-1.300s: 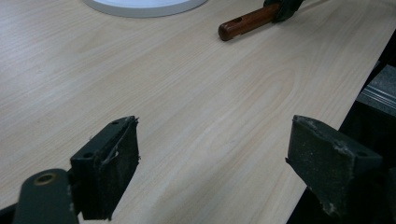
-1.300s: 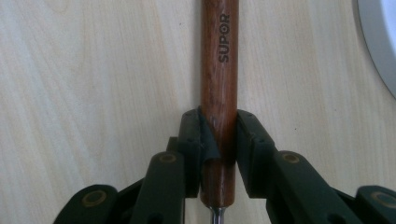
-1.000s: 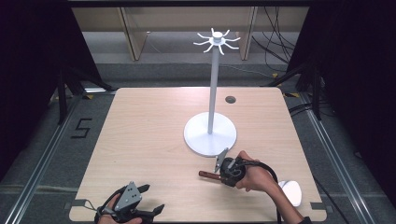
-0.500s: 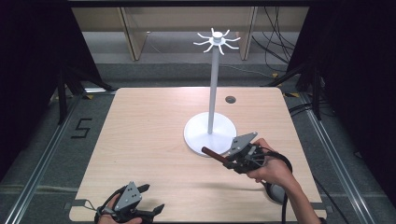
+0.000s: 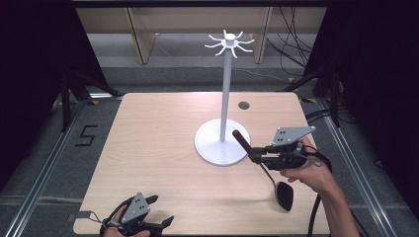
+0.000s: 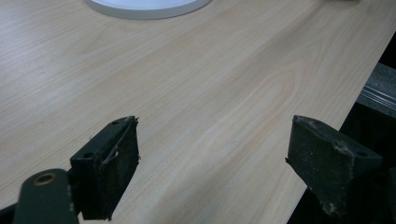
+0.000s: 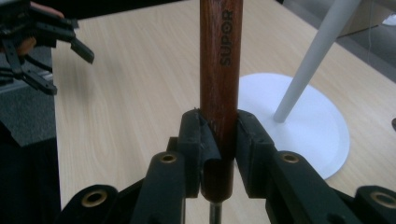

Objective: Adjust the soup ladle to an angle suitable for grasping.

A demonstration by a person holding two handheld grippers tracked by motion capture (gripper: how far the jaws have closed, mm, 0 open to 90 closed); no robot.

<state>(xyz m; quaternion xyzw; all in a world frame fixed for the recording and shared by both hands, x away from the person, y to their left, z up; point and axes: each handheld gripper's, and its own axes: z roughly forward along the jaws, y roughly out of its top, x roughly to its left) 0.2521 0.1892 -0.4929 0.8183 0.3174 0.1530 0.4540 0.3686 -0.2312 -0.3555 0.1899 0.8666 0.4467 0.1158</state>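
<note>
Right gripper (image 5: 256, 157) clamped on a wooden-handled ladle (image 5: 284, 195), lifted off the table (image 5: 158, 148) near the white hook stand (image 5: 226, 89) — hanging it remains; left gripper (image 5: 159, 223) rests open — empty

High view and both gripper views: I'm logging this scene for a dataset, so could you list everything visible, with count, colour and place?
Table: one, light wood, centre of the high view.
Hook stand: one, white, round base on the table's right half, pole upright, hooks on top.
Ladle: one, dark brown wooden handle, black bowl hanging over the table's right front.
Dark round spot: one, on the table's far side.
Number 5: one, black, on the floor left of the table.
Left gripper: one, black, jaws apart, front left edge.
Right gripper: one, black, clamped on the ladle's handle.
</note>
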